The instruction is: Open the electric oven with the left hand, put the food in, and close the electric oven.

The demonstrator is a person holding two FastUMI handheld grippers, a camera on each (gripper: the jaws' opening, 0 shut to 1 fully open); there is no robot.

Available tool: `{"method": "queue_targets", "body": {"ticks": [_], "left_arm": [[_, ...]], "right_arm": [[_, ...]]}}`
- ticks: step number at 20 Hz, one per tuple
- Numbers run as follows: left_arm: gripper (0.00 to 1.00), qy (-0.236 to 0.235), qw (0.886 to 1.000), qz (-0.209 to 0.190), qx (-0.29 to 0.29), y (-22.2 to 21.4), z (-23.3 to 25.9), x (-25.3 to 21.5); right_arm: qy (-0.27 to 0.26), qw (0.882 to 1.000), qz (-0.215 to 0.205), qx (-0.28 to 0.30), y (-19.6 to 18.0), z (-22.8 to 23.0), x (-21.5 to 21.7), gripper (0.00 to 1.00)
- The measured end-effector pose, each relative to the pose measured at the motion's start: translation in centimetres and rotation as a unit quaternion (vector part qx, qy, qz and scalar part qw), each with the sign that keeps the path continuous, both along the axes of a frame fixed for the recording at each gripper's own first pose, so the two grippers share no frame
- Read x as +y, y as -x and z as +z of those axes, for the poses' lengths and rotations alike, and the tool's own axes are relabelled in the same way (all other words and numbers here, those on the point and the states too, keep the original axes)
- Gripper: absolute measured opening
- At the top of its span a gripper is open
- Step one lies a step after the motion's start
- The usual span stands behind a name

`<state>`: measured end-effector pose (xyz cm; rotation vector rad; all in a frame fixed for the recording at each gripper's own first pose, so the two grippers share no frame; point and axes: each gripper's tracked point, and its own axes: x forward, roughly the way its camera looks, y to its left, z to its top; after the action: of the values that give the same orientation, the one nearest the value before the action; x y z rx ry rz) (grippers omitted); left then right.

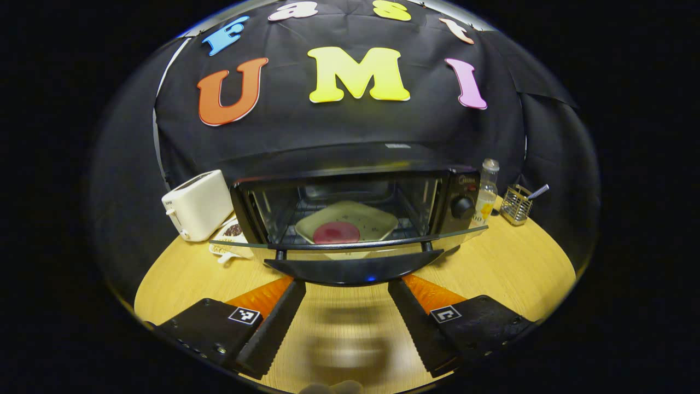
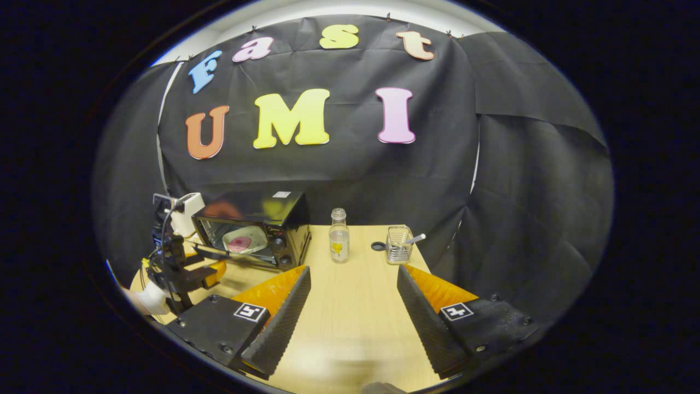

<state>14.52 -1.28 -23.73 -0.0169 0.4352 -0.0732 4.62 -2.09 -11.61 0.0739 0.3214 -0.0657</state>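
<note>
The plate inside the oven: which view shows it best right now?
The left gripper view: the plate sits large and central on the rack behind the open oven door. The right gripper view shows it small and far off at the left.

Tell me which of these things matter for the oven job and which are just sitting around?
In the job:
oven, door down
plate of food inside the oven
left gripper, open, before the door handle

Lying about:
toaster
bottle
wire holder
right gripper, open over the table
</note>
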Motion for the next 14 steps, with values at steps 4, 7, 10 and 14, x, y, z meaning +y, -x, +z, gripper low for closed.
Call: {"method": "queue_targets", "body": {"ticks": [4, 7, 10, 14], "left_arm": [[0.97, 0.006, 1.000, -0.008, -0.008, -0.3, 0.8, -0.7], [0.97, 0.001, 1.000, -0.013, -0.006, 0.2, 0.6, -0.7], [0.98, 0.003, 1.000, -0.012, -0.009, 0.7, 1.0, -0.7], [0.97, 0.004, 1.000, -0.015, -0.017, 1.8, 1.8, -0.3]], "right_arm": [[-0.009, 1.000, -0.006, 0.002, 0.2, 0.0, 0.0, 1.00], [-0.006, 1.000, -0.004, -0.002, 0.4, 0.1, 0.2, 0.97], [-0.005, 1.000, 0.000, -0.004, 0.8, 0.3, 0.8, 0.97], [-0.003, 1.000, 0.004, -0.011, 1.4, 0.8, 1.8, 0.96]]}}
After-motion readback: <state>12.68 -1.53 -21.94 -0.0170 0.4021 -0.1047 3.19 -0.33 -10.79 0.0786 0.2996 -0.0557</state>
